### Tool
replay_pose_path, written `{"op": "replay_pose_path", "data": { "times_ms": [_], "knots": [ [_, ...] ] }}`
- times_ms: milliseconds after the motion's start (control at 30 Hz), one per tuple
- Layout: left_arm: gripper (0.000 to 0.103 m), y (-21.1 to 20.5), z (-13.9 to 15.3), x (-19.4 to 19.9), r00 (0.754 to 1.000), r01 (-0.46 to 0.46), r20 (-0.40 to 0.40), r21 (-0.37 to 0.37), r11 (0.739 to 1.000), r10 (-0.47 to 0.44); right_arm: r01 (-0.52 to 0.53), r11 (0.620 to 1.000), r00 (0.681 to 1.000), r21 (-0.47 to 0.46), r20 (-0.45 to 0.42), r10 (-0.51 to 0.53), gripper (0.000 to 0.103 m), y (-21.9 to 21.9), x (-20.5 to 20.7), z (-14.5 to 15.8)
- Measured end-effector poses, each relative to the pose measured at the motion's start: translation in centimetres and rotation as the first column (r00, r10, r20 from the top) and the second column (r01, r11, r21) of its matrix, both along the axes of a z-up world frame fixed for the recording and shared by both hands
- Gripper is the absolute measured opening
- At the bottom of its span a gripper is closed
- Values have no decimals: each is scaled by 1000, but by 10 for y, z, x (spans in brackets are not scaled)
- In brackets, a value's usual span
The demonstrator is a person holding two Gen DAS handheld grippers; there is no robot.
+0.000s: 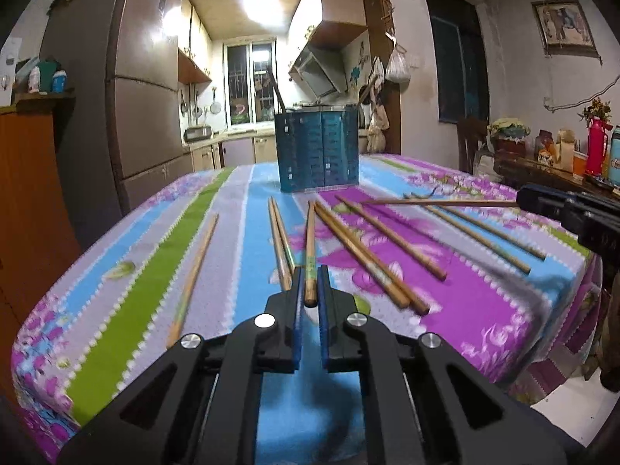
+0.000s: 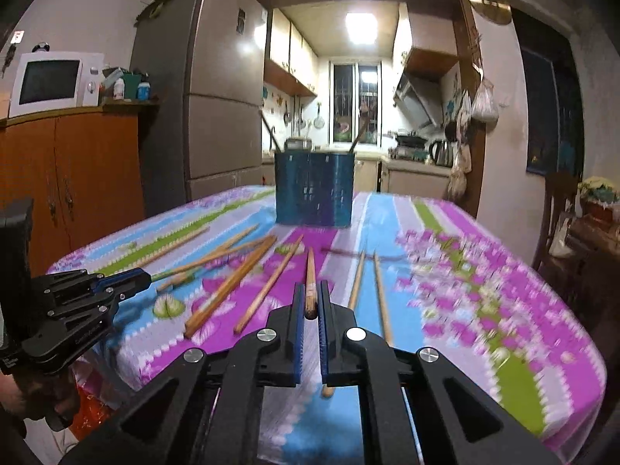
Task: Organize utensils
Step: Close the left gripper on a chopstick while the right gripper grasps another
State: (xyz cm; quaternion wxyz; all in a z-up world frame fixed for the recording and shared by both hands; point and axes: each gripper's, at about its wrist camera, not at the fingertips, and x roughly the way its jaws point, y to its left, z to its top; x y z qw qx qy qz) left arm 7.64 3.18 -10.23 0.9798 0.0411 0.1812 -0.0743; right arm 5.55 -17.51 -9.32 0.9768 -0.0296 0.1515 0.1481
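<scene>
A blue utensil holder stands at the far middle of the table, with two sticks leaning out of it; it also shows in the right wrist view. Several wooden chopsticks lie scattered on the flowered tablecloth. My left gripper is shut on a chopstick that points toward the holder. My right gripper is shut on another chopstick, also pointing forward. The right gripper shows at the right edge of the left view, holding its chopstick above the table. The left gripper shows at the left of the right view.
A fridge and a wooden cabinet with a microwave stand left of the table. A side table with bottles and flowers is at the right. The kitchen lies behind the holder.
</scene>
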Motion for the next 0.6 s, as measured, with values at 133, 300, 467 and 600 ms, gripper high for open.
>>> {"op": "replay_pose_path", "data": {
  "times_ms": [133,300,467,600],
  "knots": [
    [5,1,21,-5,999,4,50,1,1000,-4,-23,1000,998,-11,58,24,8,-5,-3,27],
    [5,1,53,-4,992,17,127,9,1000,-18,-46,999,990,-19,134,48,8,-11,-2,63],
    [5,4,89,3,979,41,198,-1,999,-40,-78,997,979,-22,188,81,8,-16,9,101],
    [5,3,120,18,970,67,236,-10,998,-62,-111,994,976,-13,188,111,8,-18,28,125]
  ]
}}
